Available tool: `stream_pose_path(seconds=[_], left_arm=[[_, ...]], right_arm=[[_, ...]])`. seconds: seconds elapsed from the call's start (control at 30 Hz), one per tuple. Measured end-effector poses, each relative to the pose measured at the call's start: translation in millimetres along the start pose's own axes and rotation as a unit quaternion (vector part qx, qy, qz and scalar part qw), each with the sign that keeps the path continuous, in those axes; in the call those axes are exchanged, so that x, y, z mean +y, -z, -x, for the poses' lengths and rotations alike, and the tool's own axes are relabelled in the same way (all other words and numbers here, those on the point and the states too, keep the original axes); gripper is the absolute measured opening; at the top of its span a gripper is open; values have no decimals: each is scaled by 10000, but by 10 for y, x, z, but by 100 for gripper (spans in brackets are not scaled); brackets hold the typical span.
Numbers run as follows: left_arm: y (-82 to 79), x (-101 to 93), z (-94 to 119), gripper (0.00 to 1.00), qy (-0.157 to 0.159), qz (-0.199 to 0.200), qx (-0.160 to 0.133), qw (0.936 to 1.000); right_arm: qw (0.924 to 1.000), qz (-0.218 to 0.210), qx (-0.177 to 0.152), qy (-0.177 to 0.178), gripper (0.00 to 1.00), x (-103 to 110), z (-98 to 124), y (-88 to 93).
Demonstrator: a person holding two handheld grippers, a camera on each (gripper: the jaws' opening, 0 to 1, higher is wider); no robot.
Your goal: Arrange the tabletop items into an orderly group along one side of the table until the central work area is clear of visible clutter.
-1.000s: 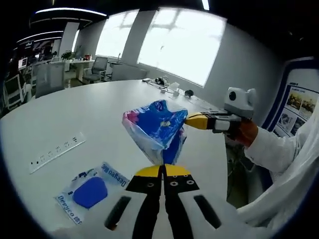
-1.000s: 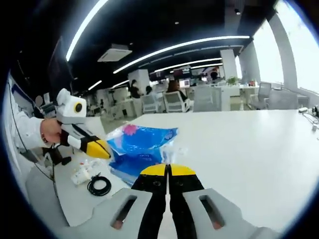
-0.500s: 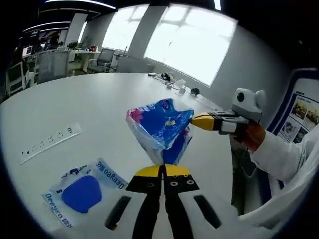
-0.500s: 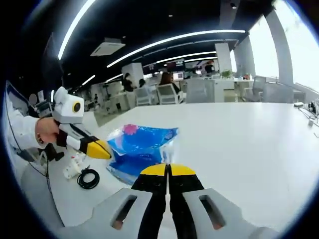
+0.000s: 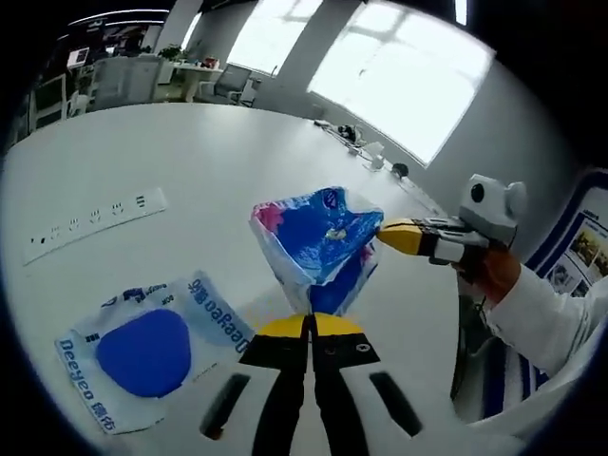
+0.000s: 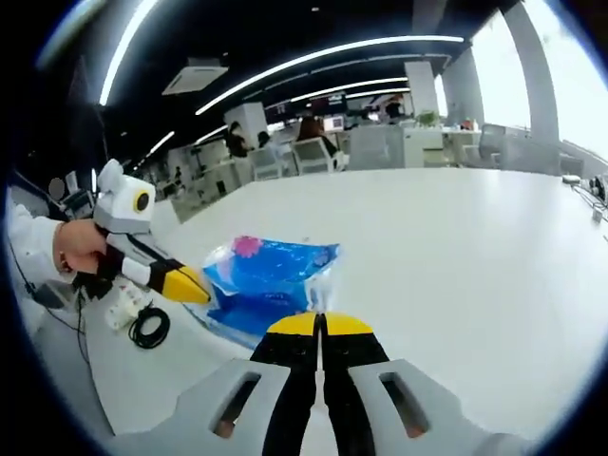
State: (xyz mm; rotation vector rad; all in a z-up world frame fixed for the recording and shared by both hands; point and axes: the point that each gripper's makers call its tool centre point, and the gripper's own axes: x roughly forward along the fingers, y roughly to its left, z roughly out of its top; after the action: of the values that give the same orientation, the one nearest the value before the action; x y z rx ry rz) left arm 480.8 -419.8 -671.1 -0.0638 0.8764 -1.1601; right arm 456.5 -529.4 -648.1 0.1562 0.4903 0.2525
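Grippers are both holding one blue plastic bag (image 5: 316,245) up over the white table (image 5: 190,161). L gripper (image 5: 309,323) is showing in the left gripper view w/ its yellow tips pressed together on the bottom edge of the bag, pinching it. R gripper (image 5: 391,235) is coming into that view from the right side, and its yellow tip is touching the top right corner of the bag, but I cannot tell from here if it is squeezing. In the right gripper view the R gripper (image 6: 321,323) is showing its own two jaws pressed together w/ the clear edge of the bag (image 6: 267,287) between them, so it is pinching the bag too. L gripper (image 6: 186,284) is coming in from the left there, held by a hand (image 6: 78,249) in a white sleeve, and its tip is at the bag's left side. Bag is blue w/ a pink spot at one corner and it is puffing out between the two tools. On the table near the L gripper, a flat clear packet (image 5: 142,350) w/ a blue round patch and blue letters is lying. Farther off, a white power strip (image 5: 95,223) is lying flat. In the right gripper view a black coiled cable (image 6: 147,326) is lying next to a white plug thing, near the table edge.
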Motion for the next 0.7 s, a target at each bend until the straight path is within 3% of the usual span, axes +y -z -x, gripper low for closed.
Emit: stream_pose_path(seconds=[0.33,0.7], left_arm=[[88,206,-176,0,-220,496,125,9984],[130,319,-345,0,-362,785,159,9961]], right_arm=[[9994,-180,290,-9,0,-153,-270,234],[9983,-343,476,17,0,-278,-383,369]])
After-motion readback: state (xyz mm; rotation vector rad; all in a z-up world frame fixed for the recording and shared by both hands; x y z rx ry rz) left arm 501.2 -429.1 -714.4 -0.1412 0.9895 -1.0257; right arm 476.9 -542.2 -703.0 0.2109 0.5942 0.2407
